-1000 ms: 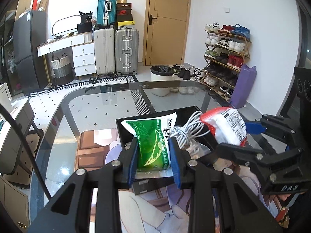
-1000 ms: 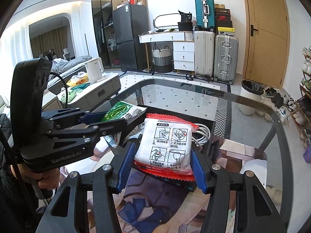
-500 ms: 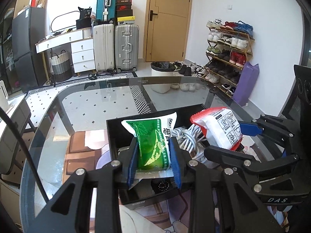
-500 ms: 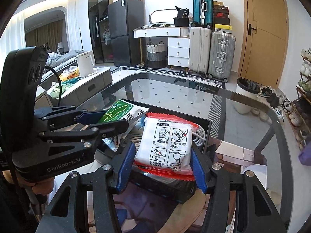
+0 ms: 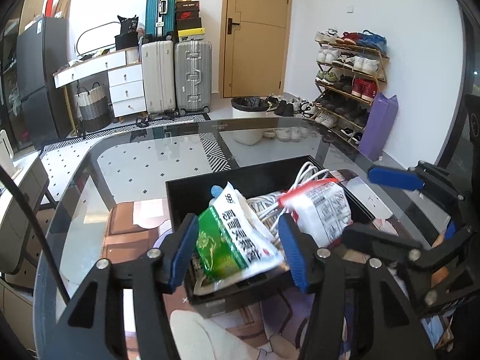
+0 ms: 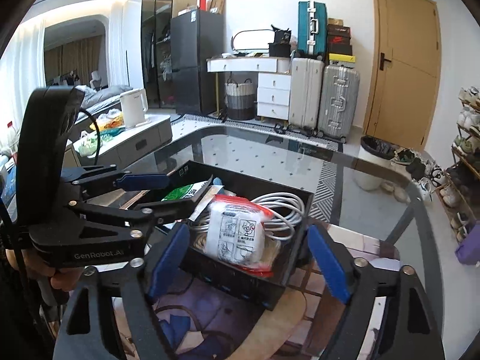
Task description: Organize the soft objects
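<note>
Black box on glass table, two packets dropped in, both grippers spread wide.

Left gripper: jaws well apart, gripping nothing; the green-and-white packet lies tilted between its blue pads, resting in the black box at the left side, "999" legible on its white corner. To its right, still inside the box, a coil of white cable, with the red-edged white packet lying on top, printed with instruction pictures; text too small to read. Right gripper: jaws wide open, empty, straddling the box's near wall. Box sits on the glass table over a printed mat. "GenRobot.AI" reads on the left gripper body. Beyond: suitcases, shoe rack.
</note>
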The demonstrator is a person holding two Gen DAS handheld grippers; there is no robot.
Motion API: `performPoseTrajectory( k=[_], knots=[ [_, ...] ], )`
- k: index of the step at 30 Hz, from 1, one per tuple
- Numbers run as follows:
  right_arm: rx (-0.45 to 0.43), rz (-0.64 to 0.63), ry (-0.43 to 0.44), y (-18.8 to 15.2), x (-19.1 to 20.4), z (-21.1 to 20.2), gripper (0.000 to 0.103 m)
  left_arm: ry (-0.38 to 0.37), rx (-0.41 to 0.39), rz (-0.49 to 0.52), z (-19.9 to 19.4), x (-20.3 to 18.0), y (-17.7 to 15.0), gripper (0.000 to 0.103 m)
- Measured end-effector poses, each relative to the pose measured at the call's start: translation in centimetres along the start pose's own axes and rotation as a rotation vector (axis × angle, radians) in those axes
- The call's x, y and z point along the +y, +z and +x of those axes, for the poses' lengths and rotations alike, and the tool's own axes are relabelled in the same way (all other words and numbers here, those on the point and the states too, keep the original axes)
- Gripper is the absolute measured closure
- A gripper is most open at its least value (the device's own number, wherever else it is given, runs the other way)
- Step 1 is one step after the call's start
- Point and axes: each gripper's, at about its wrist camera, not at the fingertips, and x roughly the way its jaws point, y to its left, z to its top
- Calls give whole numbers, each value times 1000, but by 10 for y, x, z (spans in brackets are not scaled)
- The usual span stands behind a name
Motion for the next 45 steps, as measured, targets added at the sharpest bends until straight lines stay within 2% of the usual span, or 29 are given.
performPoseTrajectory(
  k=[1, 3, 4, 5, 7, 13, 20, 32, 45],
  knots=[
    [-8, 8, -4, -2, -3, -5, 15, 5, -2, 3, -3, 0, -1, 46],
    [-26, 24, -6, -7, -5, -14, 7, 19, -9, 8, -10, 0, -4, 34],
    [-36, 35, -4, -10, -6, -19, 5, 29, -20, 7, -16, 0, -7, 19],
    [-48, 45, 2, -14, -7, -24, 4, 36, -36, 6, -20, 0, -8, 10],
    [-59, 61, 13, -21, -7, -32, 1, 53, -66, 9, -29, 0, -13, 7],
    [-85, 72, 7, -39, 3, -46, 1, 97, -85, 17, -43, 0, -26, 1],
    [-116, 89, 15, -47, 11, -53, 1, 141, -123, -15, -52, 1, -41, 0],
    [-178, 88, -4, -56, 20, -59, 1, 136, -142, -32, -50, 1, -55, 0],
    [-197, 79, -21, -59, 22, -56, 1, 135, -150, -33, -48, 0, -57, 0]
  ],
)
